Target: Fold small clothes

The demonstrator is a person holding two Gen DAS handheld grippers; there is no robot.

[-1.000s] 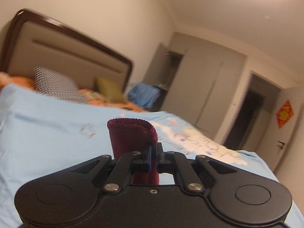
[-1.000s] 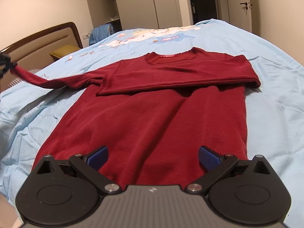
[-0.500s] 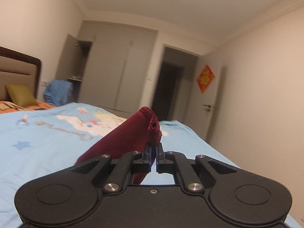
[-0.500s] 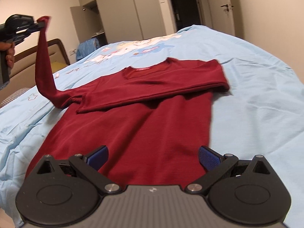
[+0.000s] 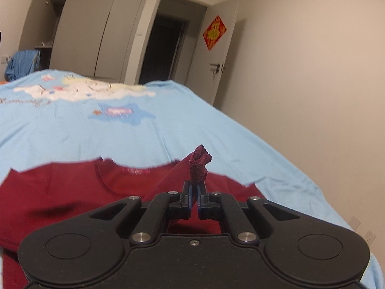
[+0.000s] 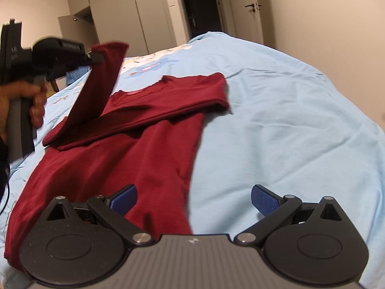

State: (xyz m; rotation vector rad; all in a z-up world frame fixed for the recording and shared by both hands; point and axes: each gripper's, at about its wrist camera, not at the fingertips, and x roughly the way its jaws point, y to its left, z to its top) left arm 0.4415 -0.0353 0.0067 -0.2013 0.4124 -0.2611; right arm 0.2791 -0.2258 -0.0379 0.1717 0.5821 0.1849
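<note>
We see the dark red top [image 6: 134, 159] lying flat on the light blue bed [image 6: 276, 125], one sleeve already folded across the chest; our left tool [image 5: 195, 190] is pressed together, pinching the other sleeve's cuff [image 5: 198, 166] and holding it raised above the neckline; our right tool [image 6: 193, 198] is spread wide and empty above the hem.
</note>
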